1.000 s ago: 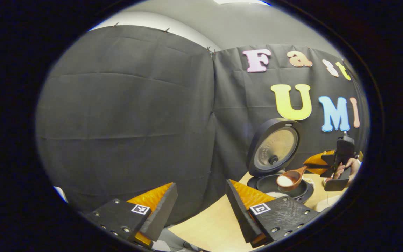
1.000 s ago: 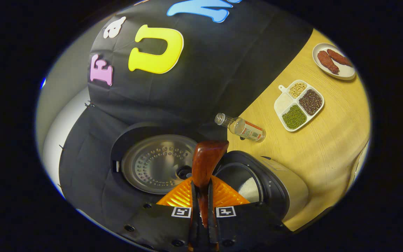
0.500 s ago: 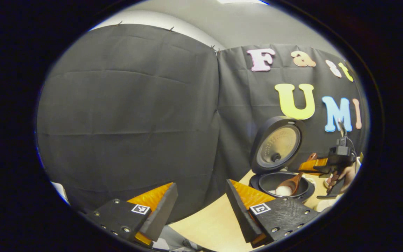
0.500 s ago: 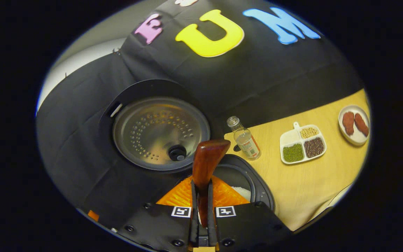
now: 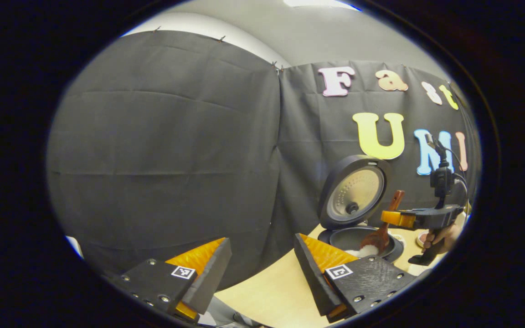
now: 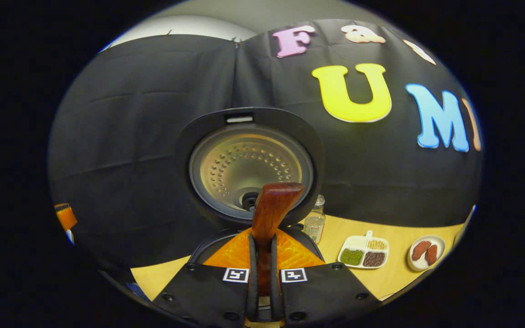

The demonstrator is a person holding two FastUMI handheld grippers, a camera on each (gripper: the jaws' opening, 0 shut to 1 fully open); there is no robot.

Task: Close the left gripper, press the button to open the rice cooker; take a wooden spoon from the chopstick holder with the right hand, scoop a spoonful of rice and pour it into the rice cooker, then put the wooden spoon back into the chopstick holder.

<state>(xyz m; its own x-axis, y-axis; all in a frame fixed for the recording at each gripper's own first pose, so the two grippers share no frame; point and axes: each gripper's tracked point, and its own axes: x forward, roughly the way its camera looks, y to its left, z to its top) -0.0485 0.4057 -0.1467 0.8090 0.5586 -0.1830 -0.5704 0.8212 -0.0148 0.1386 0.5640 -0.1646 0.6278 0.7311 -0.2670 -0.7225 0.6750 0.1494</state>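
In the left gripper view the black rice cooker (image 5: pixel 358 234) stands at the right with its lid (image 5: pixel 353 196) swung up. My right gripper (image 5: pixel 392 218), held by a hand (image 5: pixel 445 234), hangs level over the pot. It is shut on the wooden spoon (image 5: pixel 381 232), whose bowl points down into the pot, with white rice (image 5: pixel 363 250) below it. In the right gripper view the spoon handle (image 6: pixel 274 205) sticks up between the shut fingers of the right gripper (image 6: pixel 262 239), in front of the lid (image 6: pixel 251 164). My left gripper (image 5: pixel 262 264) is open and holds nothing, well left of the cooker.
On the wooden table (image 6: pixel 399 278), right of the cooker, are a small clear bottle (image 6: pixel 313 222), a white divided tray (image 6: pixel 362 257) of beans and grains, and a white plate (image 6: pixel 424 253) with two brown pieces. Black cloth walls the back and left.
The right gripper has rolled level, tipping the spoon from bowl-up with rice over the pot to bowl-down inside it. The left gripper has barely moved.
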